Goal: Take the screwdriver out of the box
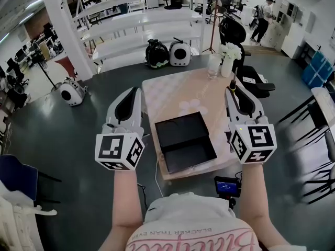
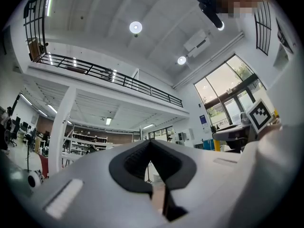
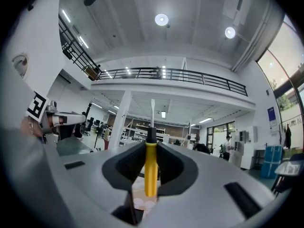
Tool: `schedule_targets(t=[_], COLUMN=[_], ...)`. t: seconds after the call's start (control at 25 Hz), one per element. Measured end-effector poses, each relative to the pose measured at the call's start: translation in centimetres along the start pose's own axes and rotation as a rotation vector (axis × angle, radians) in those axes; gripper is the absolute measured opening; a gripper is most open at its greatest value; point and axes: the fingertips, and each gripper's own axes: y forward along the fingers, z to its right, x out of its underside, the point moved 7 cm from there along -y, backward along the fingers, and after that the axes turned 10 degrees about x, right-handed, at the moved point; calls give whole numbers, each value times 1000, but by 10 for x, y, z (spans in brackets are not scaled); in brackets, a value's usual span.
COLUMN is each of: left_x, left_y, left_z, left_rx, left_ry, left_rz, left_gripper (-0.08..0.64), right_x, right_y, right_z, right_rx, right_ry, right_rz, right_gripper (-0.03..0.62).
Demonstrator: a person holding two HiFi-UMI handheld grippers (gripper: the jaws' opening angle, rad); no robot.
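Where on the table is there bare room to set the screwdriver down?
Best patch: bare tabletop between the open black box and the far edge, left of the glass and flower vase. Near half is crowded by the box; only thin strips flank it.

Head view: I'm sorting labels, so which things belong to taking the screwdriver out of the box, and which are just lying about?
Job in hand:
- screwdriver, clamped in the right gripper
- open black box
- table under the box

Lying about:
- vase of white flowers
- glass beside the vase
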Motion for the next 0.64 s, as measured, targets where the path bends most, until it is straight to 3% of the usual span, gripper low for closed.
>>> schedule_targets(t=[0.64], left_x=[1], left_y=[2], left_z=[3], left_rx=[2], left_ry=[6], left_rz=[1], left_gripper=[11], right_x=[2], right_y=[-1], right_z=[3], right_rx=[-2], right_ry=[10], right_rz=[3], right_gripper=[81])
